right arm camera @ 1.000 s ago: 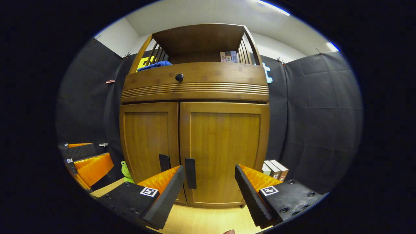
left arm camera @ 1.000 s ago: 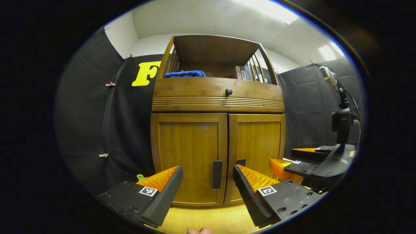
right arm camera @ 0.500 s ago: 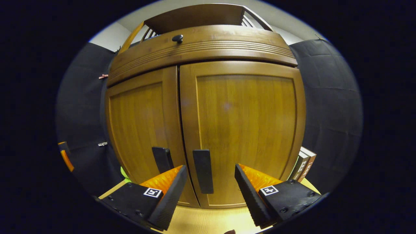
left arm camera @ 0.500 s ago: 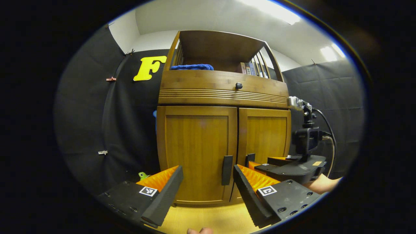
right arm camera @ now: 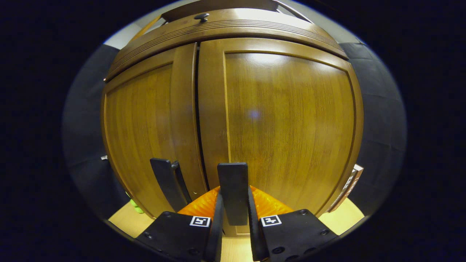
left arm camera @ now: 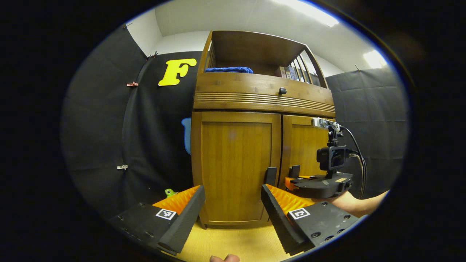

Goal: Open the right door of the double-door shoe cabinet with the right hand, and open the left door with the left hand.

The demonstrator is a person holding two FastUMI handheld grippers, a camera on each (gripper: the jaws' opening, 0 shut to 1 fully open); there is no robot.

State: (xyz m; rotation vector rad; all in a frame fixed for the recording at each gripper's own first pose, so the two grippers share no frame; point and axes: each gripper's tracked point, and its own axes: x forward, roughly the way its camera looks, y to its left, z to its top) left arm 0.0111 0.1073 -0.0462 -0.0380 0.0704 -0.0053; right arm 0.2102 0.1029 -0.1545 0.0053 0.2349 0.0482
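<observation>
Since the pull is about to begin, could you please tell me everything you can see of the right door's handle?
The right door's handle is a dark, flat, upright bar with squared ends, matte like plastic or painted metal. It stands low on the closed right door, near the inner edge by the centre seam. The right gripper is shut on it, one finger pressing each side. The left door's handle stands untouched beside it.
</observation>
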